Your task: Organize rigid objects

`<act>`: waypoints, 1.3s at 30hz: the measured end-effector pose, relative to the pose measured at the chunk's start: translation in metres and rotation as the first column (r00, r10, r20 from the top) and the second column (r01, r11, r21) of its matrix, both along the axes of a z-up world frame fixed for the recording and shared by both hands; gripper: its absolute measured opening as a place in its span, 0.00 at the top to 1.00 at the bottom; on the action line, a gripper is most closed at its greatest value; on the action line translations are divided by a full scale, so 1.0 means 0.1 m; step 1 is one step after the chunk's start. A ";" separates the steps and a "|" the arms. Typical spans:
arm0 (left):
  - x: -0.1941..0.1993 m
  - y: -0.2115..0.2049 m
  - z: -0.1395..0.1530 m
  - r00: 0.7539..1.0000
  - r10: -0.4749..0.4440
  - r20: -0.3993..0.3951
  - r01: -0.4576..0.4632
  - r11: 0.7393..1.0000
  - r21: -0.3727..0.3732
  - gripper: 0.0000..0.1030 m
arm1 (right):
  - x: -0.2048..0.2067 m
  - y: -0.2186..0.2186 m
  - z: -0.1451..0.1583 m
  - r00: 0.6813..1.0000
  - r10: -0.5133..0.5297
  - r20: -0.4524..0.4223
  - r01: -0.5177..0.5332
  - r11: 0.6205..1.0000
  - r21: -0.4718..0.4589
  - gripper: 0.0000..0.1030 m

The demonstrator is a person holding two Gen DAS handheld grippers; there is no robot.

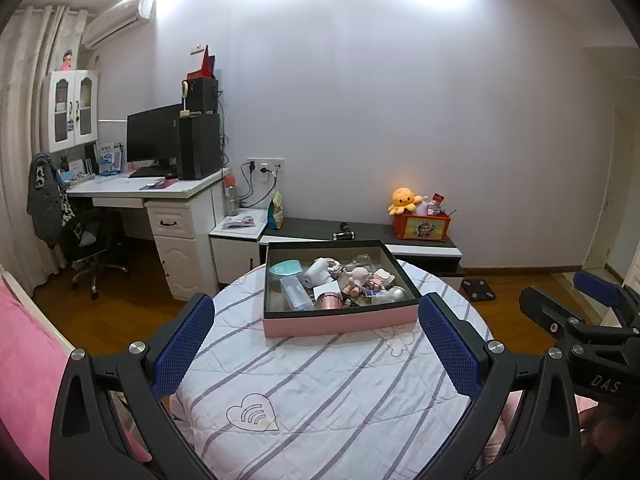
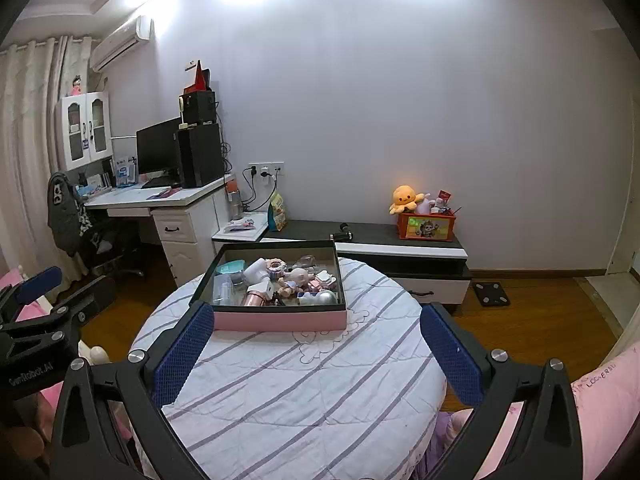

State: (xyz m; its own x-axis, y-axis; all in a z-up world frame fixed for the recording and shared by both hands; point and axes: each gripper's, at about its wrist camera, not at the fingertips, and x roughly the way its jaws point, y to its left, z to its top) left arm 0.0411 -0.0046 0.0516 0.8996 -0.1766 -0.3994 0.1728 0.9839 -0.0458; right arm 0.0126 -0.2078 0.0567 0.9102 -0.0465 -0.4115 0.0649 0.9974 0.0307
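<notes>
2 black grippers with blue textured pads are in play, and both stand wide apart at the jaws with nothing between them: the left gripper fills the lower half of its own view, the right gripper the lower half of its own. Each hangs above the near part of 1 round table under a white quilted cloth with grey stripes, well short of the task's things.

Those things lie heaped in 1 shallow pink-sided cardboard box with a dark rim, at the centre of both views on the far half of the table. I count 1 rose-gold metal cup, 1 white cylindrical roll, 1 teal flat lid, 1 clear plastic case, 1 silver ball and 1 small pale doll figure; the rest is too tangled to count.

The likely trouble is the heap itself: reaching for 1 piece could nudge its neighbours, and the smooth cup or ball may slip from the pads. The box sits near the far edge, so a push could slide it on the cloth.
</notes>
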 end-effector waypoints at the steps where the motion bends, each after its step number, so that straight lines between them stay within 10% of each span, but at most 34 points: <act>1: -0.01 -0.02 0.00 1.000 -0.001 0.000 0.001 1.000 0.001 0.00 | -0.01 0.01 0.00 1.000 -0.001 0.000 0.001 1.000 0.000 0.00; 39: 0.11 -0.11 -0.08 0.998 -0.024 -0.060 0.024 1.000 -0.009 0.00 | -0.01 -0.02 0.05 0.999 -0.035 0.015 0.035 0.999 -0.002 0.00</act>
State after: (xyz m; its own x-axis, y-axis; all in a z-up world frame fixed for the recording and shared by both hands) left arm 0.0518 -0.0157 0.0440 0.8694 -0.2010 -0.4514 0.1929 0.9791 -0.0646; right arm 0.0114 -0.2093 0.0613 0.9141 -0.0788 -0.3979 0.0989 0.9946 0.0300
